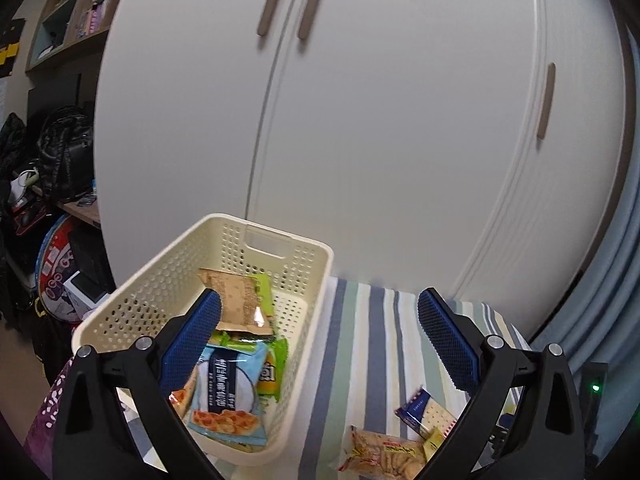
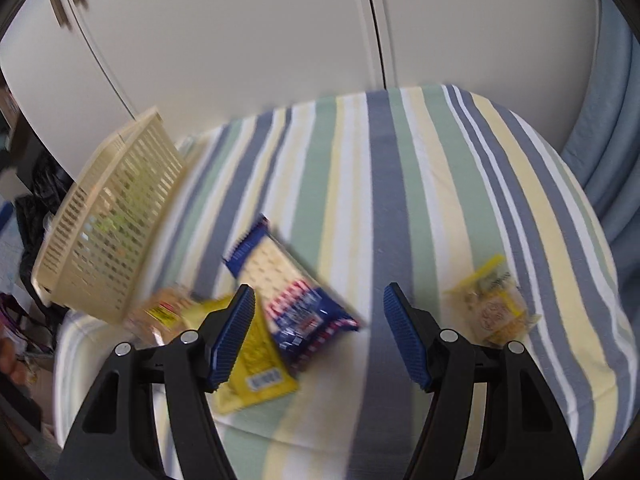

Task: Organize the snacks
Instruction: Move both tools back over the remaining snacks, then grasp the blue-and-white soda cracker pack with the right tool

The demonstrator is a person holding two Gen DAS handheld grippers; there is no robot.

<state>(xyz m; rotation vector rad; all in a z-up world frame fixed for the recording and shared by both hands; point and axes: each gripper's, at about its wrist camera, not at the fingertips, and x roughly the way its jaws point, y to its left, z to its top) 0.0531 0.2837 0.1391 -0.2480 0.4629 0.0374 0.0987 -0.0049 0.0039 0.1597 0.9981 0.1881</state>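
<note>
The left claw (image 1: 318, 332) gapes empty above one cream basket (image 1: 308, 280) holding about four packets, two more ahead-right on the striped bench (image 1: 376, 344). The right claw (image 2: 318, 332) gapes empty too: blue packet (image 2: 280, 284) between its fingers, yellow packet (image 2: 256, 368) below-left, another (image 2: 494, 308) right, bare cloth beyond.

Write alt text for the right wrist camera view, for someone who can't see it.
An open right gripper hangs above a blue cracker packet on a striped cloth, beside a yellow packet. A cream basket sits at left, and a small yellow snack bag at right; the picture is motion-blurred.
</note>
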